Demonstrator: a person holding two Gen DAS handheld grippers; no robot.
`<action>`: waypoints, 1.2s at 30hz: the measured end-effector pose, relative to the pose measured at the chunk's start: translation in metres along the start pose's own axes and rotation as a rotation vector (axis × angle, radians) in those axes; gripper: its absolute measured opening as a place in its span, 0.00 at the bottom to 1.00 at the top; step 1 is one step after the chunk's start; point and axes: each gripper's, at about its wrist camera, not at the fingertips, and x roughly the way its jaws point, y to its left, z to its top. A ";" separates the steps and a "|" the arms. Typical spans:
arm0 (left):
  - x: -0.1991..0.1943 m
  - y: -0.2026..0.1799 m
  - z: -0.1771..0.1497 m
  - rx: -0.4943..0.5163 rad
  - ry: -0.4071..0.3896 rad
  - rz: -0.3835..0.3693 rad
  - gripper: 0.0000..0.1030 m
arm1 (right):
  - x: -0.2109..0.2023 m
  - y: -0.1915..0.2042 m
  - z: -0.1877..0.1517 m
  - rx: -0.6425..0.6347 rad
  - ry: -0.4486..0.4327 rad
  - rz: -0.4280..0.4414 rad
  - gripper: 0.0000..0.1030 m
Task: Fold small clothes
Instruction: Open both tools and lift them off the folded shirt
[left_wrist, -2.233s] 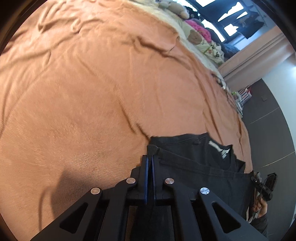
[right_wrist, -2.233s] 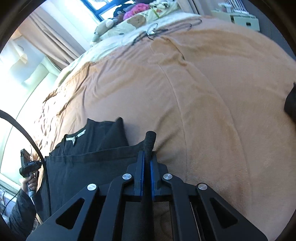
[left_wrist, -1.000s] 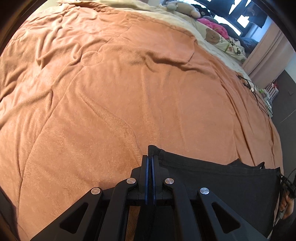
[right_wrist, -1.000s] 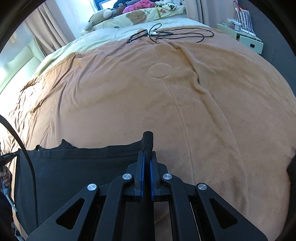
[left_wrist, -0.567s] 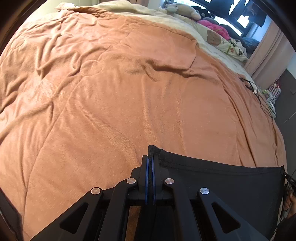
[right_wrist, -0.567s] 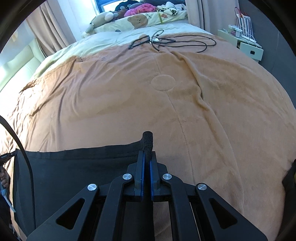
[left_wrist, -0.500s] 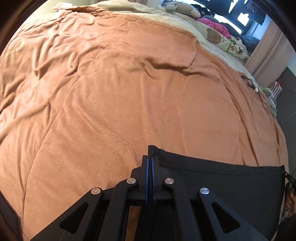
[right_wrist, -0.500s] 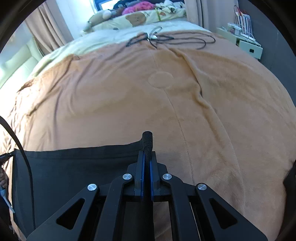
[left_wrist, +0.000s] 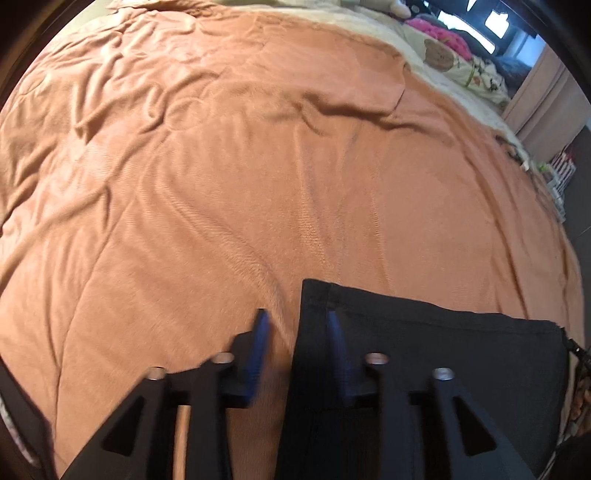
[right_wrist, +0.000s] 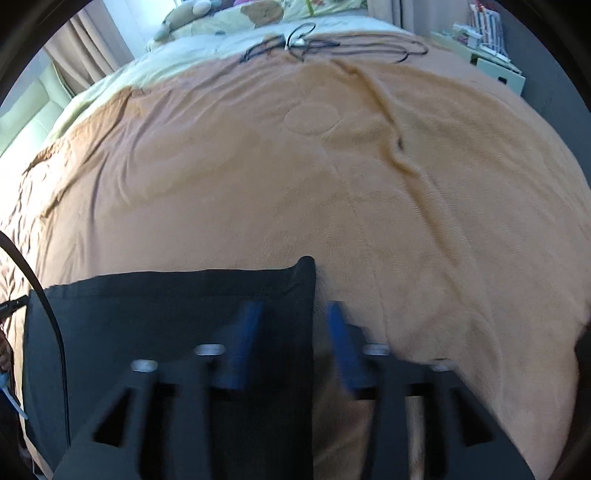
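— What's the cloth like?

— A black garment (left_wrist: 424, 350), smooth and matte with a straight hemmed edge, lies flat on a soft, wrinkled orange blanket (left_wrist: 258, 166) at the bed's near edge.

— And the grippers?

— The left gripper (left_wrist: 297, 332) has its blue-padded fingers spread wide around the garment's corner, gripping nothing. The right gripper (right_wrist: 291, 325) is equally wide, straddling the opposite corner (right_wrist: 304, 266).
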 end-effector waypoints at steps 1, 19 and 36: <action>-0.009 0.000 -0.003 0.005 -0.013 -0.005 0.50 | -0.008 0.000 -0.002 0.002 -0.009 0.007 0.55; -0.117 -0.008 -0.077 0.001 -0.074 -0.097 0.62 | -0.123 -0.012 -0.075 0.060 -0.052 0.079 0.55; -0.176 0.006 -0.176 -0.068 -0.126 -0.161 0.74 | -0.196 -0.015 -0.168 0.097 -0.094 0.159 0.60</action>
